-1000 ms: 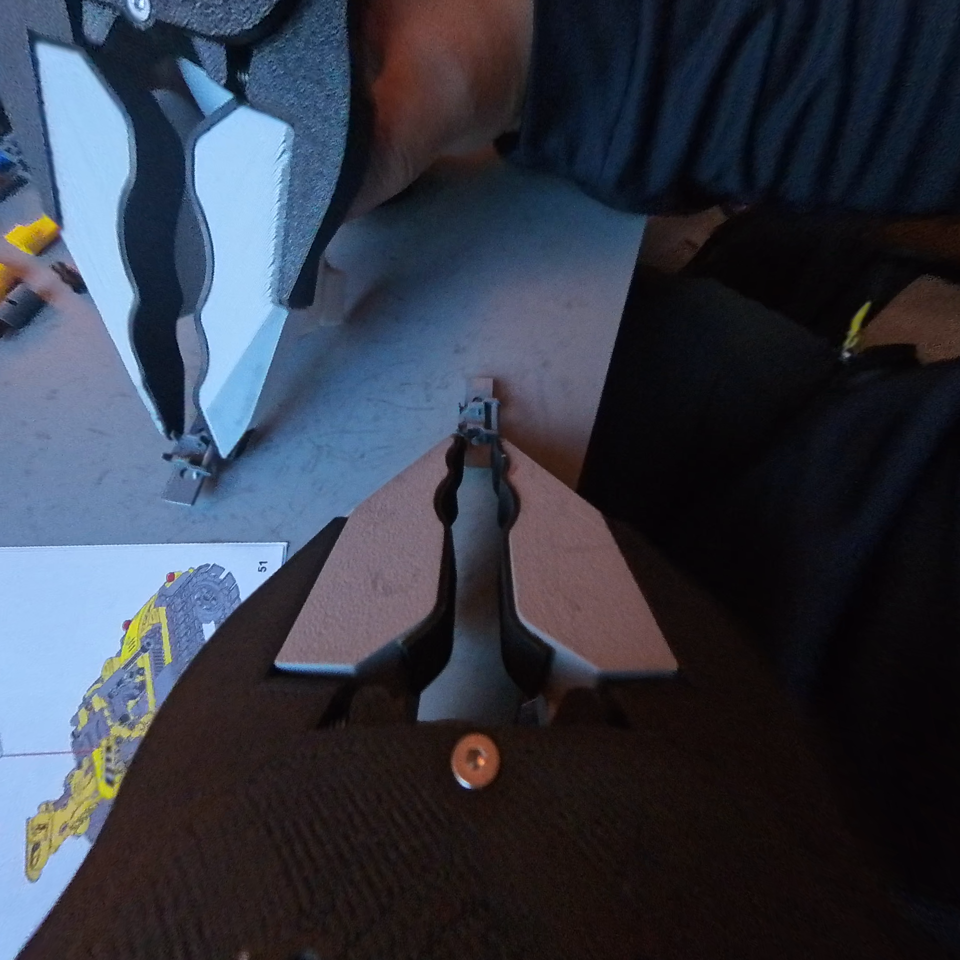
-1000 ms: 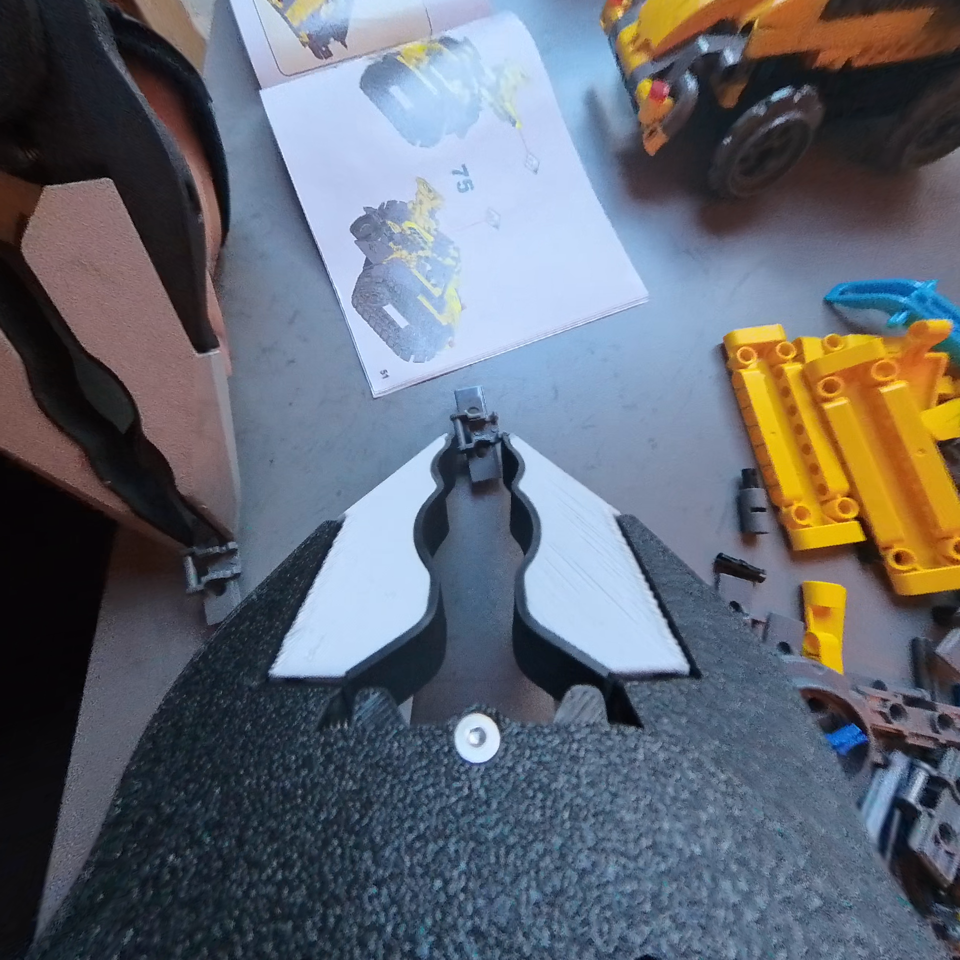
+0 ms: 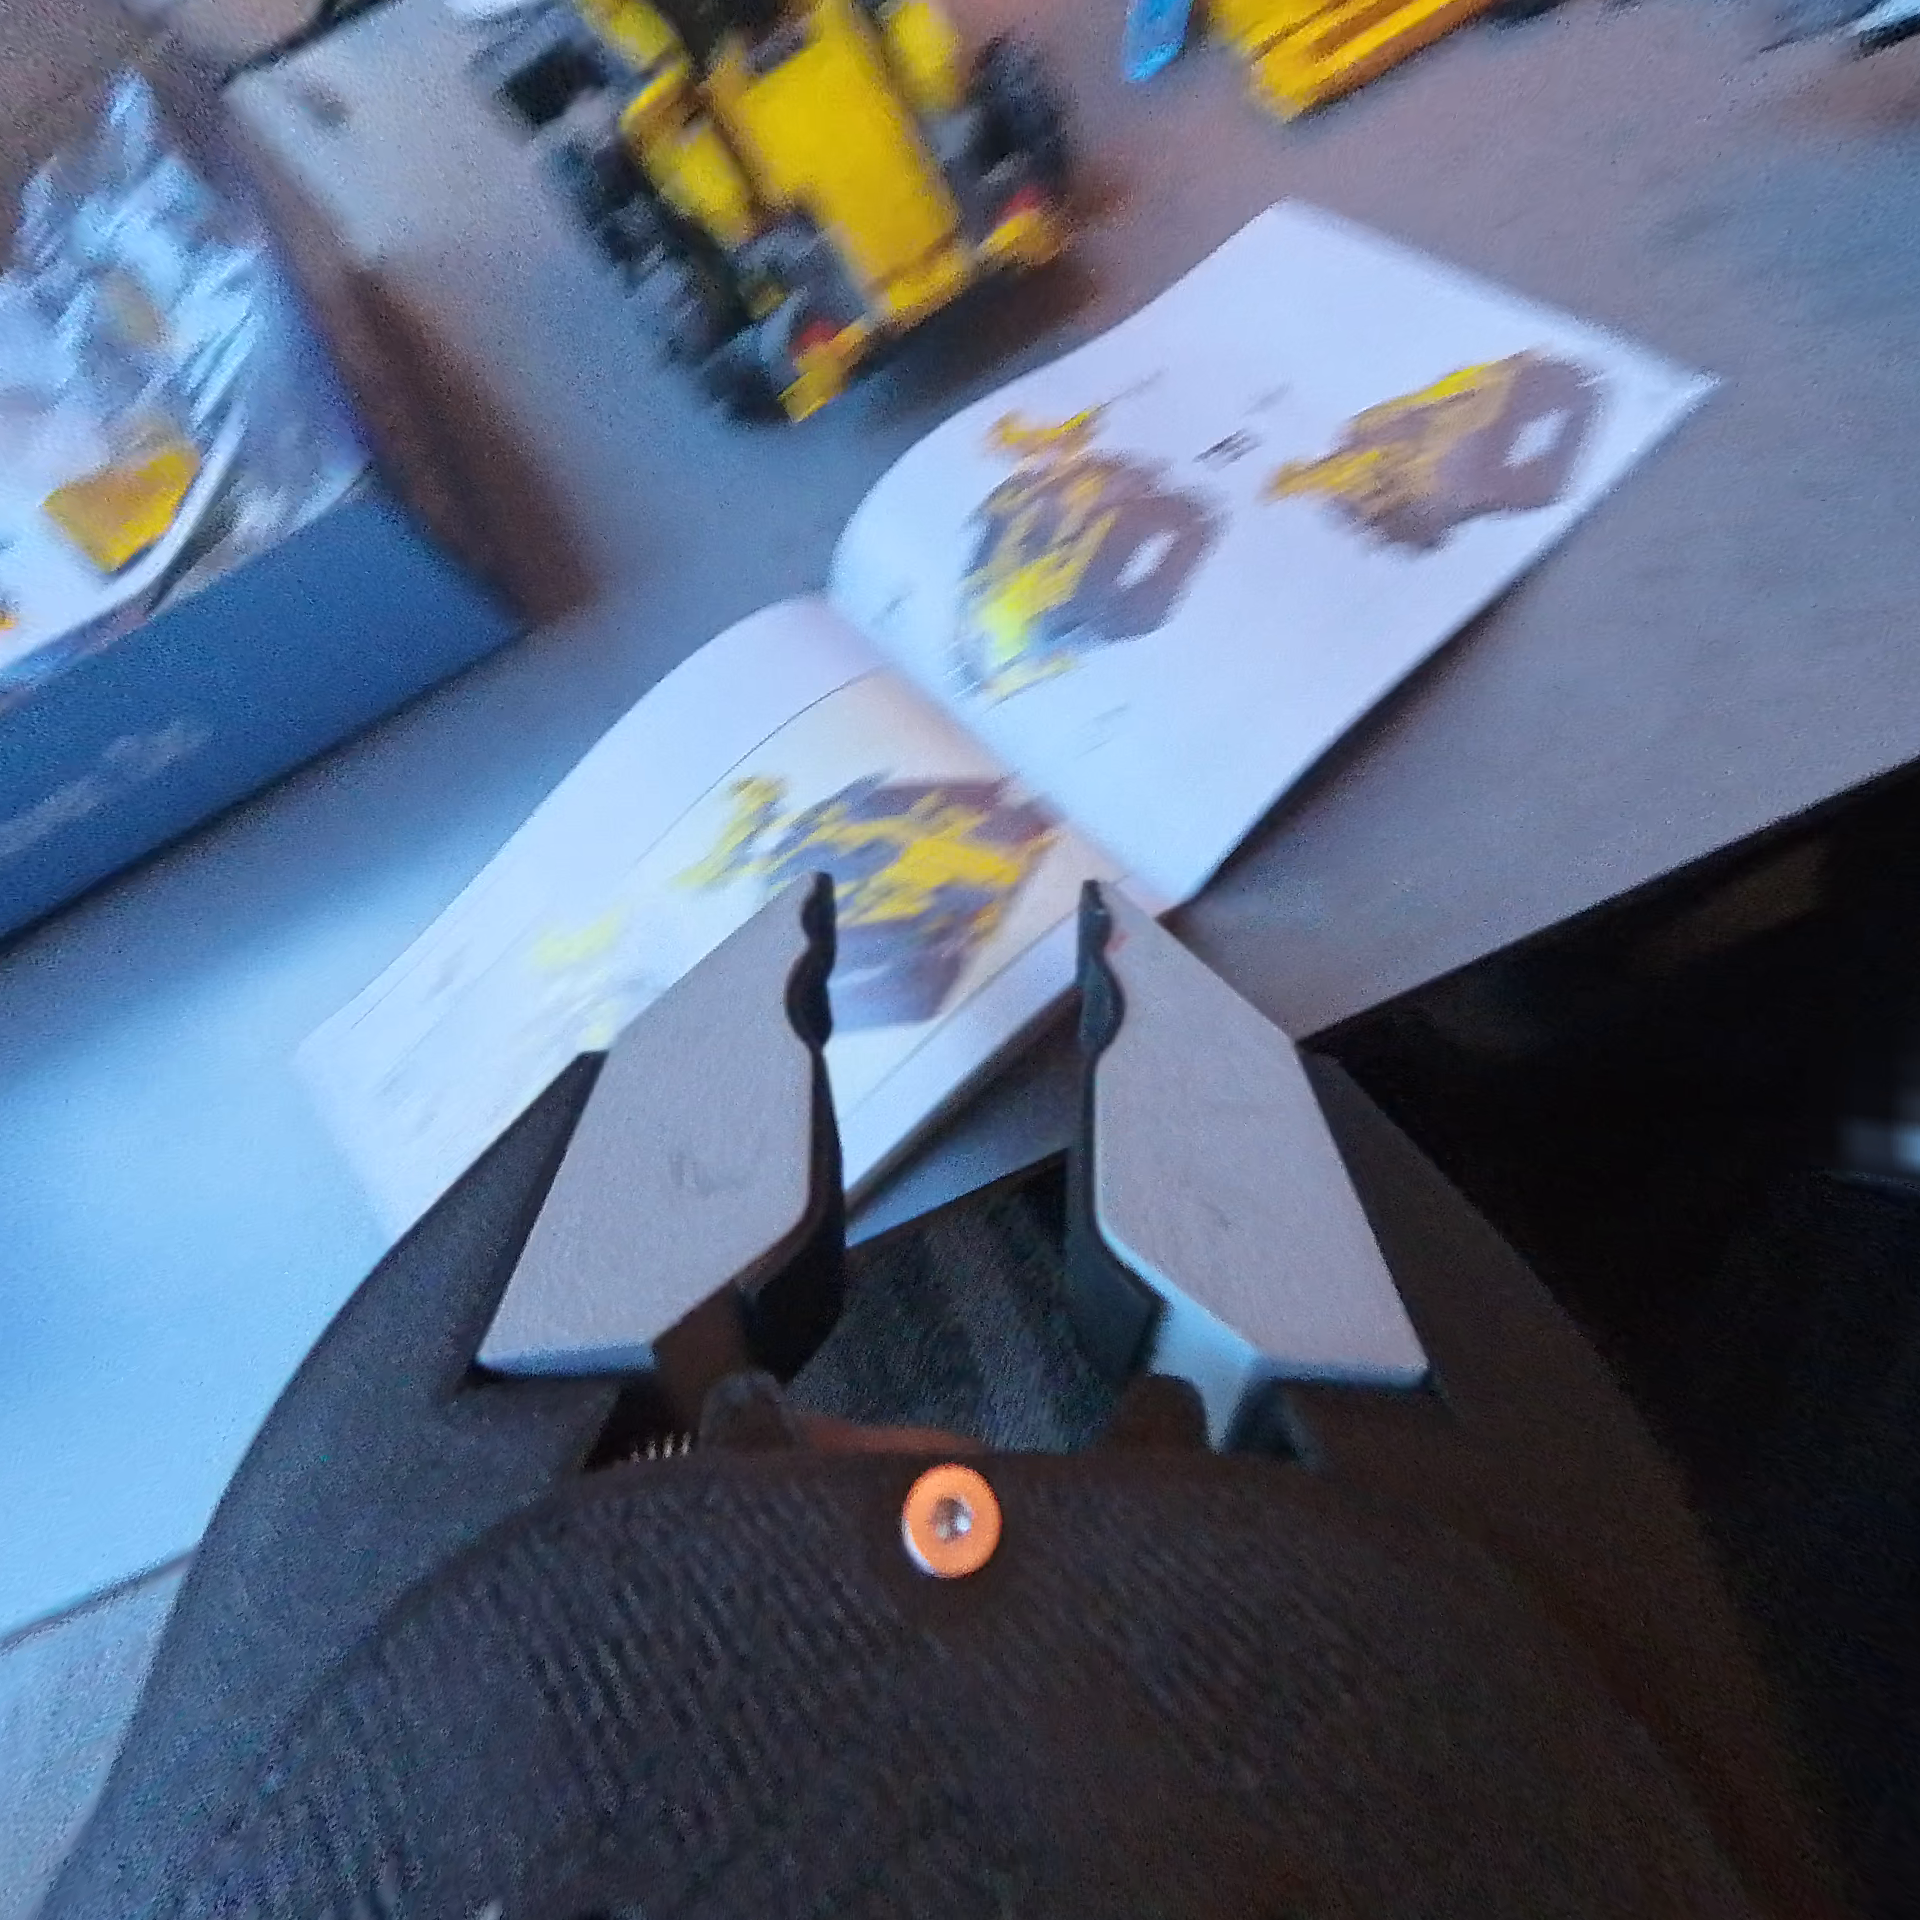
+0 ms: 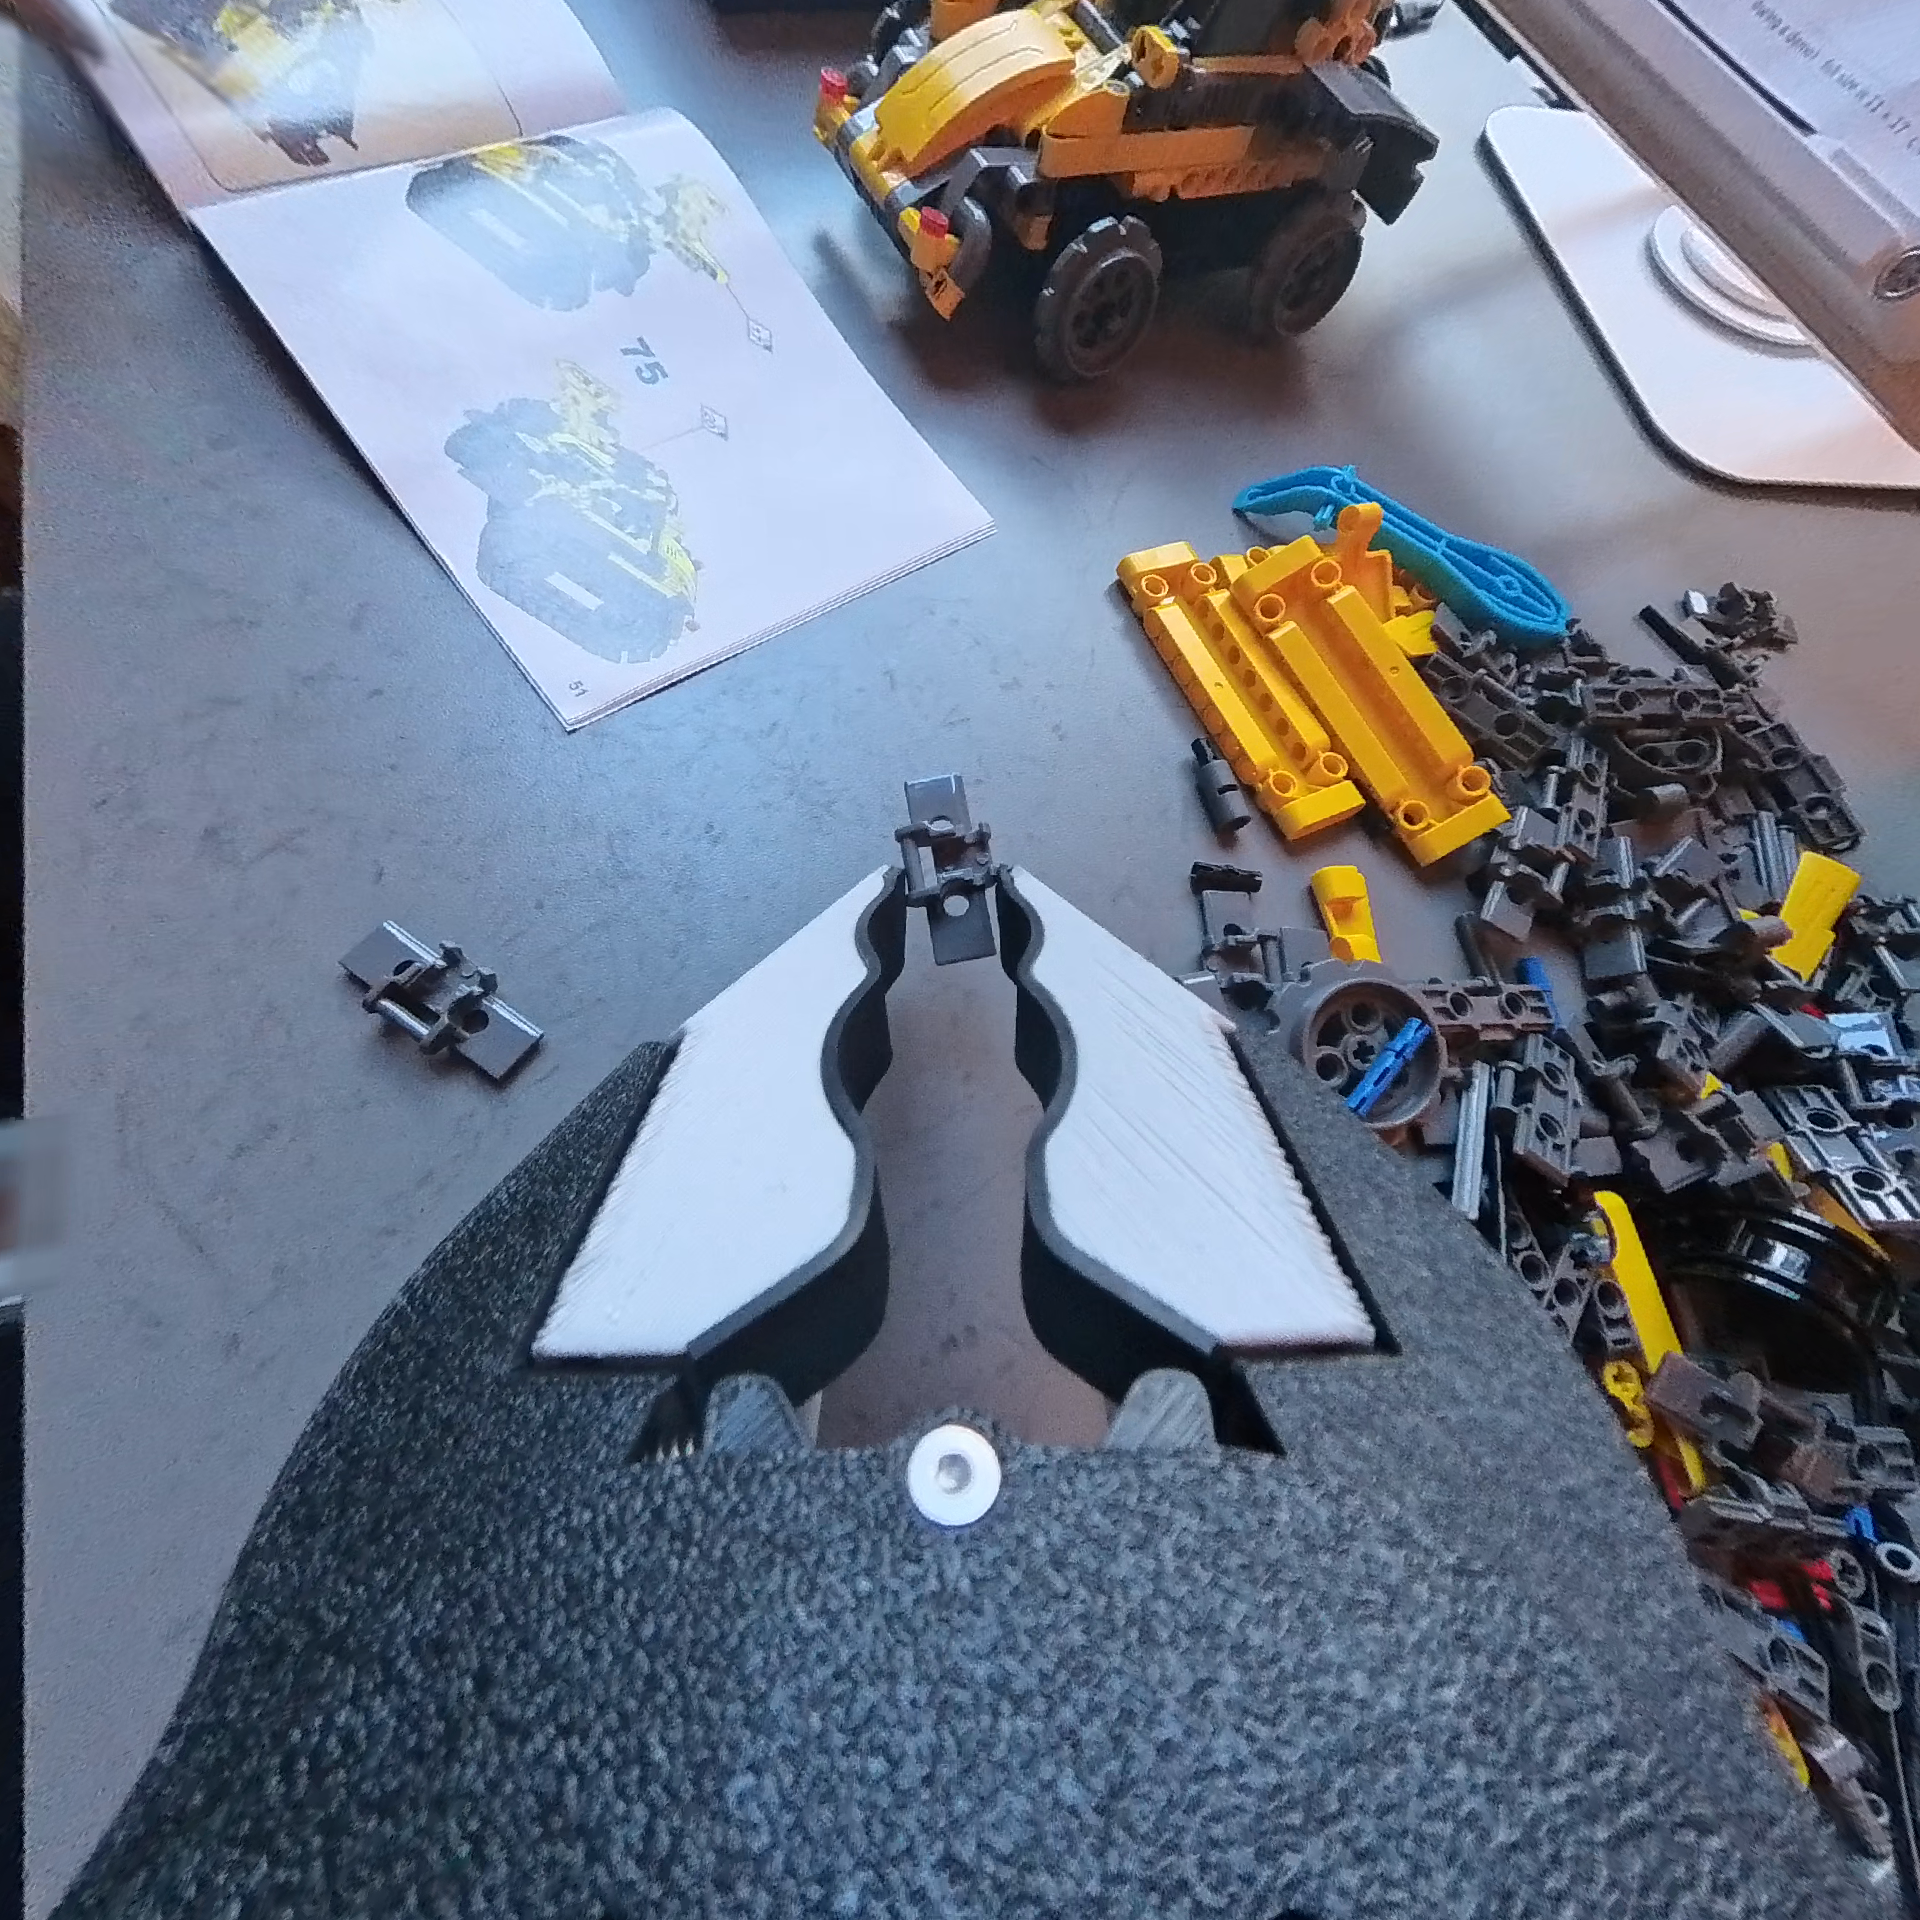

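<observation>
Left wrist view, blurred: the left gripper is spread wide with nothing between its fingers, poised over the near page of an open booklet lying on the grey table. Beyond the booklet stands a yellow-and-black toy vehicle; a blue box sits at far left. Right wrist view, sharp: the right gripper is closed narrowly on a small dark grey track link, pinched between the fingertips so that the link's ends project ahead of and behind the grip, above the table. A second link of the same kind lies flat on the table, left of the gripper and apart from it. To the right lies a heap of loose parts, mostly dark, with yellow beams and a blue tool at its far edge. The booklet and vehicle lie beyond, and a silver stand at upper right.
</observation>
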A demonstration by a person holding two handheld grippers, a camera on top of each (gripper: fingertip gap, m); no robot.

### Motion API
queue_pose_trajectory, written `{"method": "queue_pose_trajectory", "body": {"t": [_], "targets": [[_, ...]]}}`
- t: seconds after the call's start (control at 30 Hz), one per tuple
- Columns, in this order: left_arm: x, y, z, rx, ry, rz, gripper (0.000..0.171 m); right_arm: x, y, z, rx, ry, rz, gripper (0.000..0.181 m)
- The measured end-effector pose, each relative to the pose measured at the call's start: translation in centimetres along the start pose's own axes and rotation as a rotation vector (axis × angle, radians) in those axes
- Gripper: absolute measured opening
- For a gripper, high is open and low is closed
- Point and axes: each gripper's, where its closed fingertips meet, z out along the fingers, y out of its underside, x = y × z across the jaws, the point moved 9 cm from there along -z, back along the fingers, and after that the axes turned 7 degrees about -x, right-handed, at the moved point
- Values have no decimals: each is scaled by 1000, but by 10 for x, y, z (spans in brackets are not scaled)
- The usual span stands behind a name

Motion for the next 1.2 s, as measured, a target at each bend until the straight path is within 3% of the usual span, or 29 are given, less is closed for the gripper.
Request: {"method": "queue_pose_trajectory", "body": {"t": [0.1, 0.17, 0.3, 0.4, 0.57, 0.7, 0.83, 1.2], "targets": [[-34, 24, 9, -131, -65, -83, 25, 0, 0, 1, -6, 8, 1, 17], [-28, 28, 14, -98, 83, -162, 0, 0, 0, 0, -7, 31, -5, 17], [-2, 26, 15, -37, 25, -164, 0, -1, 0, -1, 0, 83, -10, 17], [24, 20, 15, 43, 68, -191, 0, 2, 0, -3, 13, 112, 18, 17], [96, 7, 1, 239, 324, -74, 0, 6, 1, -3, 11, 115, 46, 17], [127, 20, 9, 267, 432, 102, 0, 3, 1, 1, -20, 125, 10, 17], [132, 30, 15, 241, 480, 180, 0, 5, -1, 2, -1, 172, -16, 17], [127, 37, 19, 154, 478, 151, 4, 13, -3, 6, -10, 231, -19, 17]]}}
